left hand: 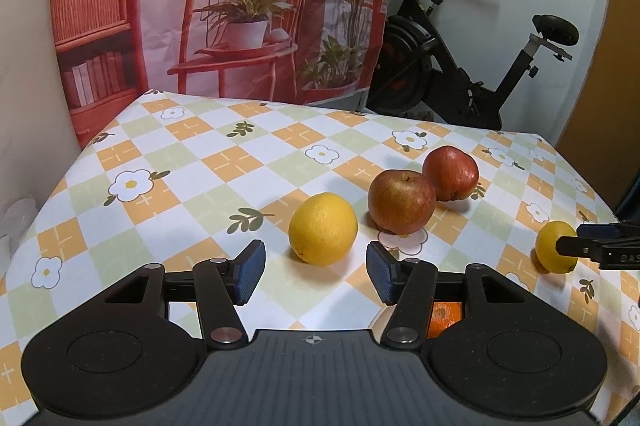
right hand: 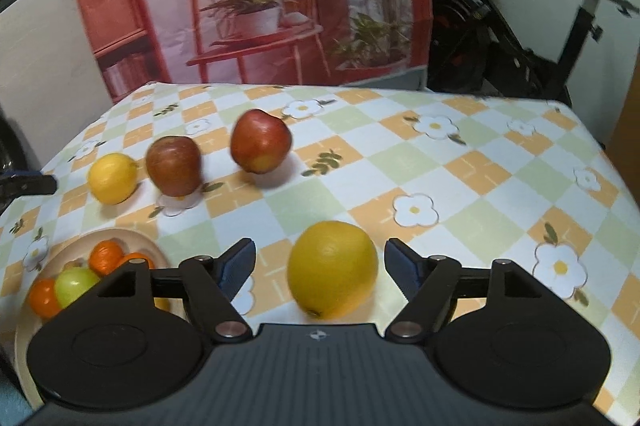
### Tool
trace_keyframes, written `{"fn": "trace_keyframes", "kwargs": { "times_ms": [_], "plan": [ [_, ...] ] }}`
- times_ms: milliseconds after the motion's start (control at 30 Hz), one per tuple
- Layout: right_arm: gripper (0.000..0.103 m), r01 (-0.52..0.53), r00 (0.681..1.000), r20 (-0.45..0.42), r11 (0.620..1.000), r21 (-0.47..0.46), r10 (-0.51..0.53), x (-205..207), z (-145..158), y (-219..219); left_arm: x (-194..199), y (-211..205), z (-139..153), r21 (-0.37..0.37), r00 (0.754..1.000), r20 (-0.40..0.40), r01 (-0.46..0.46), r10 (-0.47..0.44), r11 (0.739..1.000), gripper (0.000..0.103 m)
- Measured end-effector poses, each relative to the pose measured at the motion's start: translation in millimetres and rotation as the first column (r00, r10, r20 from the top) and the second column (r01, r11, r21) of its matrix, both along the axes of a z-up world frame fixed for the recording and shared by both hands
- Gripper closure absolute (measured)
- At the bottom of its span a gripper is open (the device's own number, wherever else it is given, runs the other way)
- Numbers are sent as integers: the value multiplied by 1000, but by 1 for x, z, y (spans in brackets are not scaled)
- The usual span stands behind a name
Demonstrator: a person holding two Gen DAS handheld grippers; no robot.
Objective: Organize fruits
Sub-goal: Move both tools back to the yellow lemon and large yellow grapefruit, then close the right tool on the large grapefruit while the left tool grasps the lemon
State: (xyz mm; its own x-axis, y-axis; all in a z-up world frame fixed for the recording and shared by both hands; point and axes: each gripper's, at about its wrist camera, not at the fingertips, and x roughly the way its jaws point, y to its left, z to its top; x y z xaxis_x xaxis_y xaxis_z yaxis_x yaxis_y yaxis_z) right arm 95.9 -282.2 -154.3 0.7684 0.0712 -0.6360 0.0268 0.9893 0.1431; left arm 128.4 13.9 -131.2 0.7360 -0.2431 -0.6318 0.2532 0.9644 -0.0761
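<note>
Yellow fruit is what both tongs face now. On the bench [right hand: 500, 162], under its checked flower cloth, the right tongs [right hand: 320, 262] stand wide, and a big yellow citrus [right hand: 333, 268] lies between their blue pads without touching either one; there is a clear gap on both sides. In the left wrist view the left tongs [left hand: 316, 266] are open to a middle width and hold nothing. A second yellow citrus [left hand: 323, 228] lies just beyond their tips, a little to the left of the near apple [left hand: 401, 201]. The far apple [left hand: 450, 172] sits close behind that one, to the right.

A pale plate [right hand: 160, 250] is at the near left of the right wrist view, partly hidden under the gripper body. It already carries several small oranges [right hand: 105, 256] and a green apple [right hand: 76, 284]. So I judge that the work is about half done: four fruits still lie loose on the cloth.

For the step in hand, I think the right tongs are placed around their citrus, either for taking it or for leaving it there; the pictures alone do not decide this. If the plate is the goal, the next move calls for closing the pads on the widest part of the round fruit, gently, because it can roll or slip out. After that it needs a lift and a carry to the left, towards the plate, with care for the fruits already piled there.
</note>
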Motion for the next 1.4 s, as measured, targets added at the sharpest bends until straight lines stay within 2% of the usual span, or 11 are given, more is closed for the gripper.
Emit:
{"fn": "trace_keyframes", "kwargs": {
  "times_ms": [167,533,767,867,1400],
  "plan": [
    [29,33,999,16,999,13,-33,0,-12,-4,1,0,-1,3,1000,-1,-6,6,1000,44],
    [30,13,994,109,1000,14,-14,-7,-29,1,2,-2,-4,11,1000,1,-11,11,1000,44],
    [32,31,992,121,999,21,-33,-7,-33,1,5,-4,-4,19,1000,-4,-13,13,1000,39],
    [43,41,992,118,999,19,-43,-6,-35,1,7,-5,-5,21,1000,-5,-13,13,1000,39],
    [43,41,989,142,998,53,-48,-11,-39,-4,36,-20,-18,37,1000,-16,-11,11,999,39]
  ]
}}
